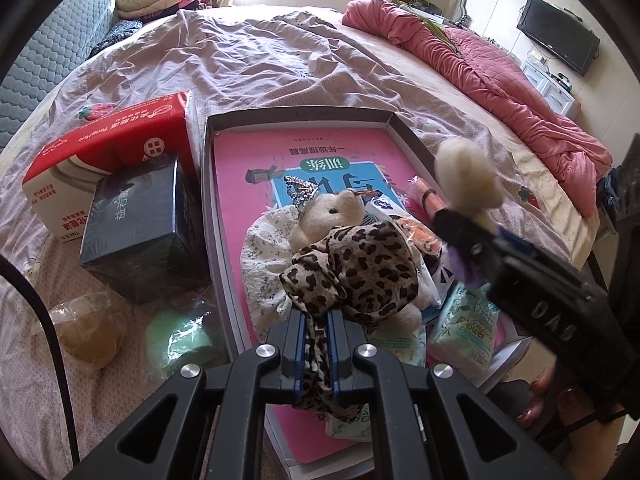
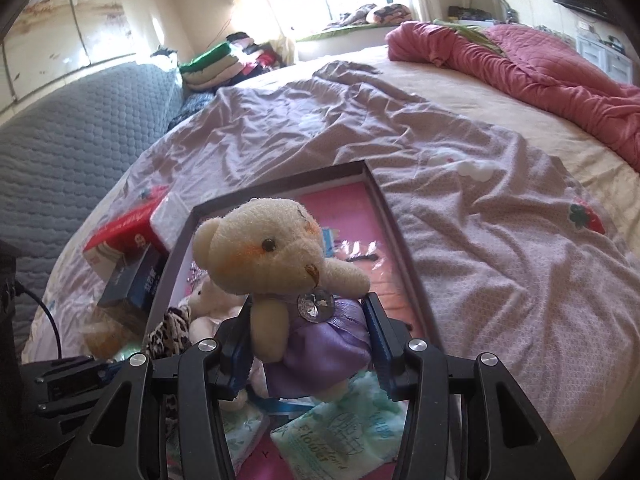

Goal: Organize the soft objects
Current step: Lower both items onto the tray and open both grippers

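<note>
Both tongs are being held over the tray (image 1: 208, 184) on the bed (image 1: 256, 64). The left gripper (image 1: 317, 320) is being kept narrow, clamped on the leopard scarf (image 1: 360, 268), which is bunched at 12 o'clock from the fingertips and is draped over a white bear (image 1: 332, 216) lying in the tray. The right gripper (image 2: 308, 332) is being kept closed on the purple-dress bear (image 2: 276, 252), gripped at the dress, head upright at 12 o'clock; in the left view that bear (image 1: 466, 168) is seen raised at 2 o'clock, above the tray's right wall. A floral cloth (image 1: 264, 264) and tissue packs (image 1: 464, 324) are lying at the tray's near end; boxes (image 1: 140, 224) are standing just beside the tray at 9 o'clock. Judgement: sorting is under way, with two items lifted and neither yet placed. For the step in hand, the scarf should be raised straight up until its tail is clear of the white bear, so nothing is dragged along. The bear should be kept gripped at the body, not the pendant (image 2: 315, 302), and set down in the open pink area at 12 o'clock. Risk: the silky scarf may be slipping through the pads.
</note>
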### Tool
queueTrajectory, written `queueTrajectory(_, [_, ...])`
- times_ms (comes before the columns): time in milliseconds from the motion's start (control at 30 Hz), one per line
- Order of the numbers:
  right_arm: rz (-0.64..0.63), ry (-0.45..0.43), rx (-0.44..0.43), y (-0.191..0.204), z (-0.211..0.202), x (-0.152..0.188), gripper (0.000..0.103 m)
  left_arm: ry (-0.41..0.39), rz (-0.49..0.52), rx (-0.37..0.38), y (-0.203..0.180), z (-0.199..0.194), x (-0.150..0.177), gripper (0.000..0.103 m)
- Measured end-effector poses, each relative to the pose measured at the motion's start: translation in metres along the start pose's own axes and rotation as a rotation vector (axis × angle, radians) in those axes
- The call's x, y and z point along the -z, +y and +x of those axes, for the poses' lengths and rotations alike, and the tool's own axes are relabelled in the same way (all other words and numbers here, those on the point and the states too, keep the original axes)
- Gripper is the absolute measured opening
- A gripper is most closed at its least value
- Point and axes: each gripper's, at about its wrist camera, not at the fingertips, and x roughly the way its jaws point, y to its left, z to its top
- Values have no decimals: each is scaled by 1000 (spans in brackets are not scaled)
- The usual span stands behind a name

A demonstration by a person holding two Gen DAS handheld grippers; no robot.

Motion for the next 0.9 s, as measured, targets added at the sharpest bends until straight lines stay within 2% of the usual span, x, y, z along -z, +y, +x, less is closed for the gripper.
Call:
queueTrajectory(133, [-18,41,-9,4,10,3,53,2,-6,3,2,0,-1,10])
queueTrajectory(900, [-58,40,-28,14,14,4,55,10,-52,33,14,0,-4,11])
